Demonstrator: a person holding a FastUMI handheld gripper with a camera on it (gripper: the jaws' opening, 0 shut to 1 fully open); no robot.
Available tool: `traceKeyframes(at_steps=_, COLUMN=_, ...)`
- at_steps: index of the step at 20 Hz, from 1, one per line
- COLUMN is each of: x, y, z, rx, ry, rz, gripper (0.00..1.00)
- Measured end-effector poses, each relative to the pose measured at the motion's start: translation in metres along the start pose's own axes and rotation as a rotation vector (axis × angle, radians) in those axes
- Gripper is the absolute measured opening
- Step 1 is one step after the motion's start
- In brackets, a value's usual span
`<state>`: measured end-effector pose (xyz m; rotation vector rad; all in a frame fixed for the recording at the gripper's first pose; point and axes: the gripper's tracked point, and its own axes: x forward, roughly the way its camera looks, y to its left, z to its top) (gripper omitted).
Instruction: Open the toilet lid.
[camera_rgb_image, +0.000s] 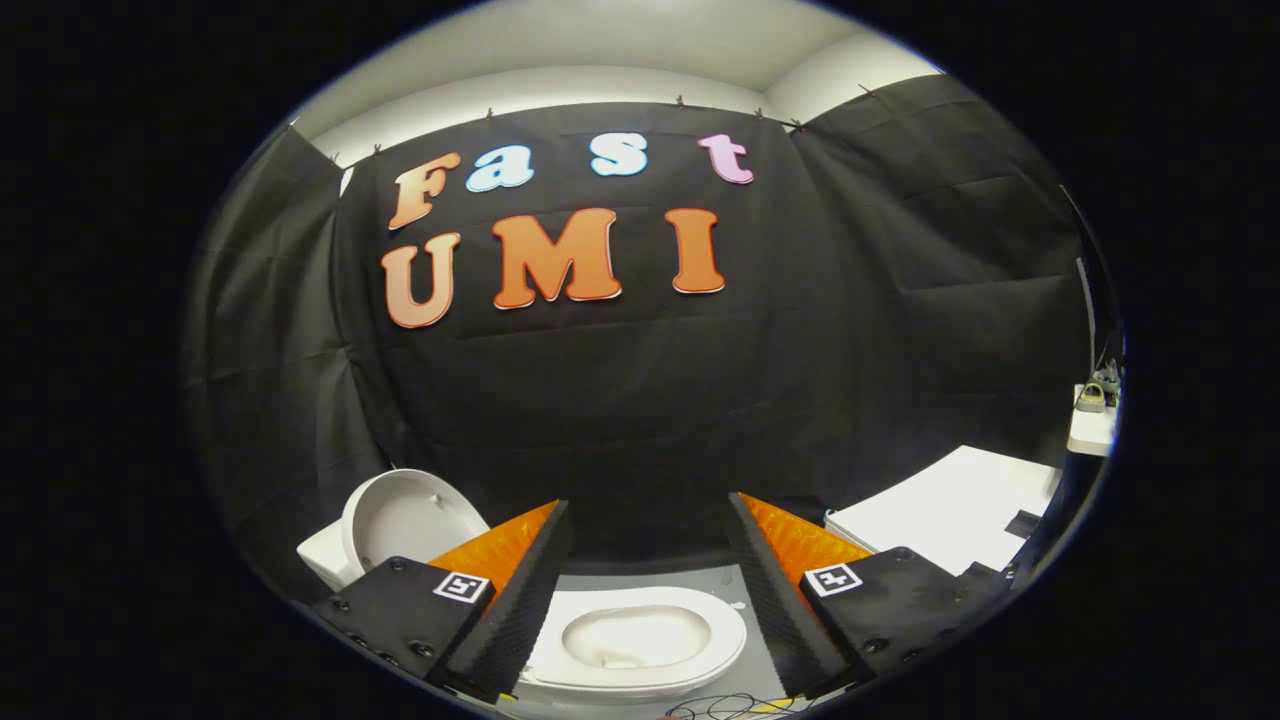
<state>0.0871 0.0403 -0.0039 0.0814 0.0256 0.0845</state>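
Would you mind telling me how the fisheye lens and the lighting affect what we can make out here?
In the gripper view, the fisheye lens bows the booth wall's top edge; the toilet seat between the open gripper's fingers is evenly lit and sharp, its bowl slightly glossy; the raised toilet lid beyond the left finger is clear; the dark cloth swallows detail.

the gripper (648, 560) holds its fingers wide apart with nothing between them. below and just ahead, in the gap, lies the toilet bowl (640, 640) with its seat. left, behind the left finger, the toilet lid (405, 520) stands raised. right, beyond the right finger, sits a table (950, 510).
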Motion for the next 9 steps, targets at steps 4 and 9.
traceKeyframes(at_steps=4, x=0.004, y=-0.046, z=0.005, rx=0.003, ry=0.001, rz=-0.058, gripper=0.98)
traceKeyframes(at_steps=9, x=-0.004, y=-0.068, z=0.005, rx=-0.015, ry=0.002, rz=-0.058, gripper=0.98)
